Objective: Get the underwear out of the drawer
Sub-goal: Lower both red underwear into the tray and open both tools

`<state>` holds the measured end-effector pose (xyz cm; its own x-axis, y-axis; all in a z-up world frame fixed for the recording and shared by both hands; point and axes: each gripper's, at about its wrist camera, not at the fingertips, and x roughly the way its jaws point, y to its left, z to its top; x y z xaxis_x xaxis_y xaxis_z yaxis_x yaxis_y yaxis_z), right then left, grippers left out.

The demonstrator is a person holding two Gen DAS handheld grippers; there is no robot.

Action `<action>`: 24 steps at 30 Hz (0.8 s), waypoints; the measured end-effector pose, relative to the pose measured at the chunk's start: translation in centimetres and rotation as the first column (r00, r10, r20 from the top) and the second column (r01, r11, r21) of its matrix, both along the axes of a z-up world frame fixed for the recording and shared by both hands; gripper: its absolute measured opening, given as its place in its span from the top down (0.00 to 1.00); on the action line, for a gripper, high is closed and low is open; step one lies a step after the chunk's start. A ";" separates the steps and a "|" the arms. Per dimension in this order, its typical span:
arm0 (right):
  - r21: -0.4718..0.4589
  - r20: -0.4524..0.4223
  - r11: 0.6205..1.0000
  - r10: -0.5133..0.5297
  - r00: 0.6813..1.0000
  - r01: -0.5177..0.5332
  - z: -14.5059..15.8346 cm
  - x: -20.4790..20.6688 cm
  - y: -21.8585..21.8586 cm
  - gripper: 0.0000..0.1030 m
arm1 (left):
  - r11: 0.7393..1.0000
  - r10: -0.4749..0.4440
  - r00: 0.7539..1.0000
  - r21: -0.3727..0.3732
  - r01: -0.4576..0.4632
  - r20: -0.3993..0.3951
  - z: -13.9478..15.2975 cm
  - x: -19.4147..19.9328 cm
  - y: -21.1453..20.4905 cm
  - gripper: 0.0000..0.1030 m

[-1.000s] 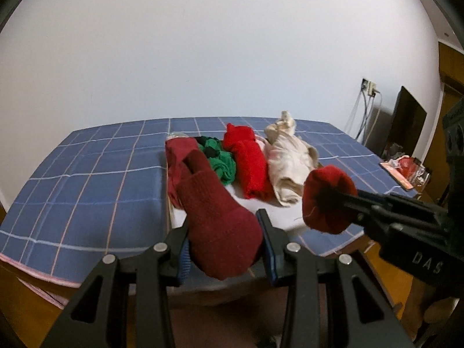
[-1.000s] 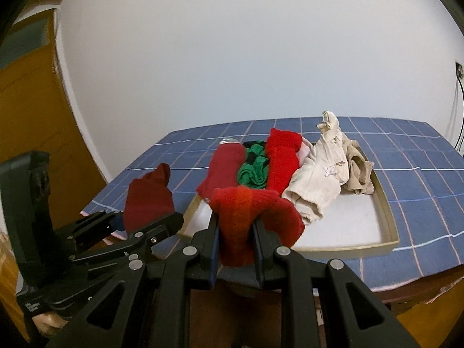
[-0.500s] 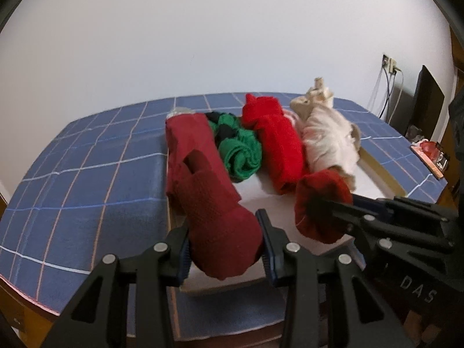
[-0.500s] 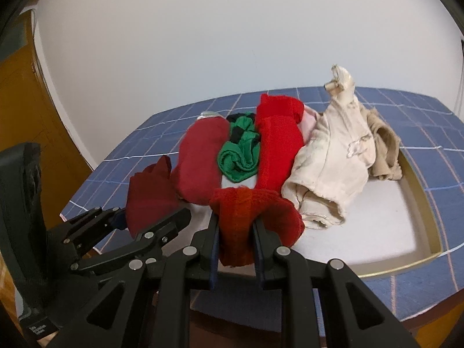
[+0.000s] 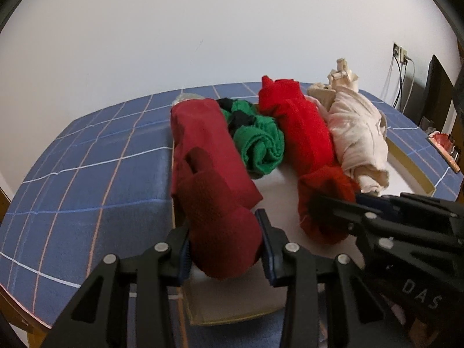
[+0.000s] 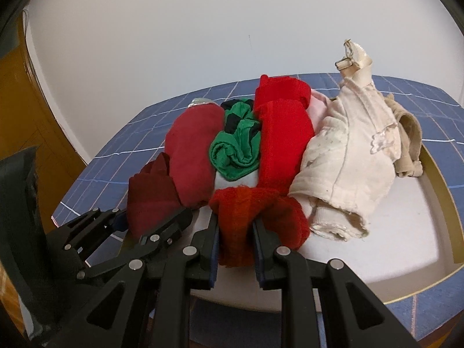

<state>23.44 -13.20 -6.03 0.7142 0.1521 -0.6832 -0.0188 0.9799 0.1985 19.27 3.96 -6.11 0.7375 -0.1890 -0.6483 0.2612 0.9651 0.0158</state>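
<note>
Over the drawer tray (image 5: 411,171) on the bench (image 5: 87,174), left claw (image 5: 224,249) clamps a dark-red roll (image 5: 220,226); right claw (image 6: 235,245) pinches a bright-red bundle (image 6: 255,211), both just above the tray floor. Risk: the loosely folded bundles slip free or snag the rolled underwear (image 6: 275,133) alongside, dragging it out.

My left gripper (image 5: 226,246) is black with blue pads, clamped on a dark maroon roll (image 5: 220,226); my right gripper (image 6: 235,249), also black, has an orange-red roll (image 6: 255,211). White tray (image 6: 411,232) with tan rim: maroon (image 6: 194,150), green-and-black (image 6: 236,150), bright red (image 6: 282,139), cream (image 6: 345,159) pieces. Tablecloth (image 5: 87,159) is blue with a white-and-pink grid.
</note>
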 end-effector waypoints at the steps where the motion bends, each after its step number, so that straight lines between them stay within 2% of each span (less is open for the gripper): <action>1: 0.004 -0.003 1.000 0.000 1.000 0.000 -0.1 0.2 0.0 0.79 | 1.000 0.003 1.000 0.006 -0.003 0.005 -0.1 0.0 -0.1 0.64; 6: -0.004 -0.013 1.000 0.007 1.000 -0.007 -0.4 0.7 0.1 0.79 | 1.000 0.002 1.000 0.017 -0.002 0.005 -0.4 0.3 -0.4 0.64; 8: -0.003 -0.017 1.000 0.012 1.000 -0.012 -0.4 0.9 0.1 0.78 | 1.000 0.002 1.000 0.018 -0.002 0.003 -0.5 0.3 -0.5 0.60; 10: 0.031 -0.016 0.999 0.023 1.000 -0.023 -0.6 1.3 -0.1 0.73 | 1.000 -0.003 1.000 0.023 0.003 -0.004 -0.5 0.2 -0.6 0.58; 11: 0.053 -0.016 0.998 0.037 0.999 -0.036 -0.6 1.4 -0.3 0.67 | 1.000 -0.012 1.000 0.020 0.012 -0.012 -0.5 0.2 -0.7 0.55; 12: 0.075 -0.018 0.996 0.051 0.999 -0.050 -0.6 1.4 -0.5 0.62 | 1.000 -0.021 1.000 0.014 0.021 -0.016 -0.4 0.1 -0.7 0.47; 13: 0.089 -0.018 0.995 0.053 0.998 -0.051 -0.4 1.2 -0.8 0.61 | 1.000 -0.019 1.000 0.018 0.019 -0.017 -0.2 -0.2 -0.9 0.43; 15: 0.133 -0.016 0.989 0.065 0.998 -0.062 0.2 0.7 -1.2 0.47 | 0.999 -0.006 1.000 0.042 0.006 -0.002 0.2 -0.7 -1.1 0.28; 17: 0.163 0.008 0.984 0.067 0.998 -0.067 0.8 -0.1 -1.4 0.41 | 0.999 -0.003 1.000 0.046 0.002 0.021 0.8 -1.5 -1.2 0.17; 18: 0.165 0.027 0.984 0.066 0.997 -0.070 1.2 -0.6 -1.5 0.40 | 0.998 0.017 0.999 0.066 -0.020 0.047 1.3 -2.1 -1.2 0.06; 19: 0.165 0.041 0.984 0.064 0.997 -0.070 1.5 -1.0 -1.6 0.40 | 0.995 0.038 0.995 0.093 -0.047 0.095 1.9 -2.9 -1.2 0.00; 21: 0.178 0.065 0.982 0.053 0.996 -0.063 2.1 -1.9 -1.8 0.40 | 0.990 0.050 0.987 0.120 -0.068 0.152 2.6 -3.9 -1.2 0.00; 24: 0.193 0.101 0.980 0.024 0.995 -0.044 2.7 -3.4 -2.4 0.40 | 0.989 0.070 0.984 0.115 -0.089 0.161 3.3 -4.8 -0.8 0.00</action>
<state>20.07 -15.56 -3.35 0.7683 0.3005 -0.5651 -0.0803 0.9212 0.3807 14.47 3.21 -2.85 0.8410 -0.0522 -0.5386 0.1685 0.9711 0.1690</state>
